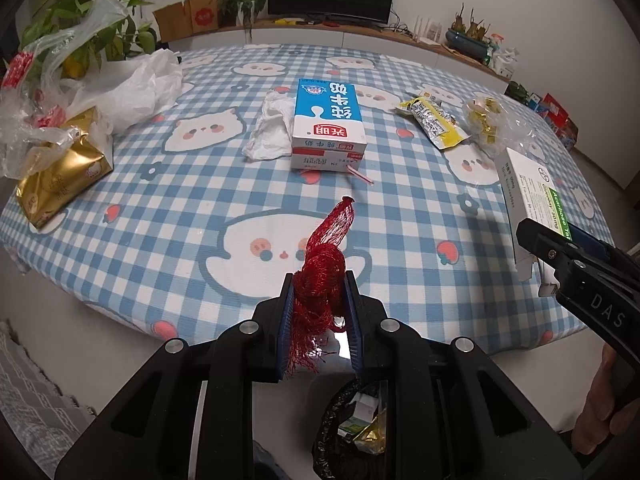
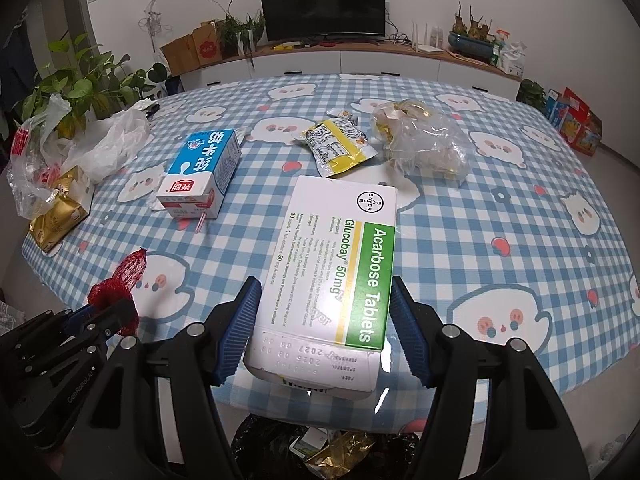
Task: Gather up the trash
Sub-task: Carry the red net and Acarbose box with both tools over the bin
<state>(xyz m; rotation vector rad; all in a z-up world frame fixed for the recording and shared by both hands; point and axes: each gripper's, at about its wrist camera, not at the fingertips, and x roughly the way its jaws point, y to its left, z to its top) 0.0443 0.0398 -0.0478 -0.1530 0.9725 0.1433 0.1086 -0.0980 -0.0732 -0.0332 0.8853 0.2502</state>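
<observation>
So my left gripper point(image 1: 320, 300) has its jaws clamped on a wad of red mesh netting point(image 1: 323, 276), one tail of it sticking up past the fingertips, held above the near edge of the bench point(image 1: 400, 208). My right gripper point(image 2: 324, 328) has the Acarbose tablet box point(image 2: 334, 264) between its jaws, which sit wide apart; the left pad looks right against the box edge, the right pad looks just off it, so I can't say it's really gripped. The box hangs over the near edge, and right below both grippers is a black trash bag point(image 2: 260, 444) with a few scraps in it.

Further out on the checked cloth: a blue milk carton point(image 1: 326, 120) lying flat with a crumpled tissue point(image 1: 270, 128) touching its left side, a yellow snack wrapper point(image 2: 336, 146), a clear bag of gold wrappers point(image 2: 424, 140), and on the far left a gold tissue pack point(image 1: 60, 172) beside loose plastic bags point(image 1: 128, 88).
</observation>
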